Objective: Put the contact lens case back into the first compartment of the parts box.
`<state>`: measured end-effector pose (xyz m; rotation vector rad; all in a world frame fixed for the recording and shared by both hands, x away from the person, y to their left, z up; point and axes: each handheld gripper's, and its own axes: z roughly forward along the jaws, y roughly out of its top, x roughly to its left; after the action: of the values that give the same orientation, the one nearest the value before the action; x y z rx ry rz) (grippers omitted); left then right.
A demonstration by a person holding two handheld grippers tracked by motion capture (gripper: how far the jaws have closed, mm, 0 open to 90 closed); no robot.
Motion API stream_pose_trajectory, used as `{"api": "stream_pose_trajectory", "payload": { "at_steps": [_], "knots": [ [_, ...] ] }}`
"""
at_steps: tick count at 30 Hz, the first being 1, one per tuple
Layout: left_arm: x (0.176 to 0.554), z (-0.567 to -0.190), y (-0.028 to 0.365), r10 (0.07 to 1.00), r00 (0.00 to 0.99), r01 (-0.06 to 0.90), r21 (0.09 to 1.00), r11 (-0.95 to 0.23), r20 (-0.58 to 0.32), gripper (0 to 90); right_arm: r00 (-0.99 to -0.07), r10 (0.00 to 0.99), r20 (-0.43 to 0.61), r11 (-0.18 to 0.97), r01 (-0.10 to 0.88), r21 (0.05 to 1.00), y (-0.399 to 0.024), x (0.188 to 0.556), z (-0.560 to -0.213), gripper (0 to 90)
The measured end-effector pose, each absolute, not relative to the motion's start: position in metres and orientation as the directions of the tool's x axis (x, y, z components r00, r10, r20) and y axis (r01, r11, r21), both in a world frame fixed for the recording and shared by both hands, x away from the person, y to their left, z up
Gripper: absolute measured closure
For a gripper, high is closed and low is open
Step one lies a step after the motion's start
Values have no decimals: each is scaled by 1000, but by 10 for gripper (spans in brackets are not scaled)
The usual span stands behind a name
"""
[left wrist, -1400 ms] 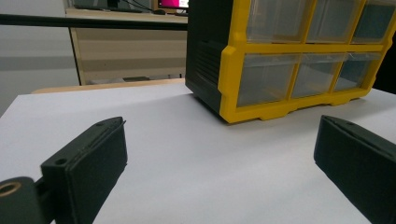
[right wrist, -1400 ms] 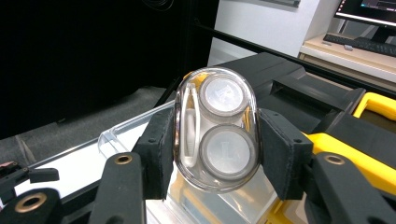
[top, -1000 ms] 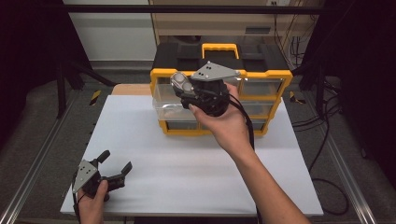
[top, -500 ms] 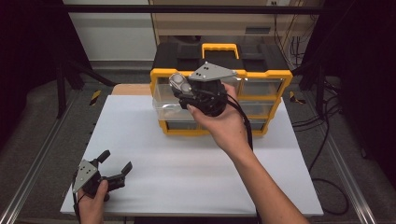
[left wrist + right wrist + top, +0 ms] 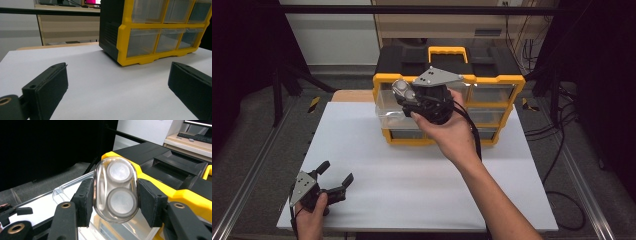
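Clear oval capsule (image 5: 115, 189) above open drawer (image 5: 389, 111)

2 tongs (image 5: 334, 175) (image 5: 404, 95), 1 drawer cabinet (image 5: 492, 82), 1 clear case (image 5: 115, 190)

A white bench (image 5: 412, 165) carries a yellow-and-black drawer cabinet (image 5: 492, 82) with clear drawers, one upper drawer (image 5: 387, 110) pulled out, and black cables (image 5: 562, 150) trail on the grey floor (image 5: 257, 125) beside it.

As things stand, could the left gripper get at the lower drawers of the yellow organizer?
Probably yes. The left gripper sits open low on the white table, and bare surface lies between it and the organizer's lower drawers. The right gripper, clamping a clear case, works higher up.
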<state>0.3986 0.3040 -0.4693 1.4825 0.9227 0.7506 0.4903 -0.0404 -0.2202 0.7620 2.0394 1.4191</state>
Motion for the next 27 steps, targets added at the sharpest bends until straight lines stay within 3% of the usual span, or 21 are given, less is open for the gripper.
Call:
{"api": "stream_pose_trajectory", "payload": {
  "at_steps": [2,13,21,27],
  "knots": [
    [399,-469,304,875,481,128,992,-11,-52,25,-694,714,-93,264,144,954,-41,490,-219,432],
    [399,-469,304,875,482,128,992,-13,-51,25,-689,720,-88,238,126,963,-44,487,-217,385],
    [399,-469,304,875,482,128,992,-13,-50,25,-671,737,-82,216,119,969,-46,488,-219,197],
    [399,-469,304,875,482,128,992,-13,-51,25,-651,753,-91,213,111,971,-48,488,-221,121]
  ]
}}
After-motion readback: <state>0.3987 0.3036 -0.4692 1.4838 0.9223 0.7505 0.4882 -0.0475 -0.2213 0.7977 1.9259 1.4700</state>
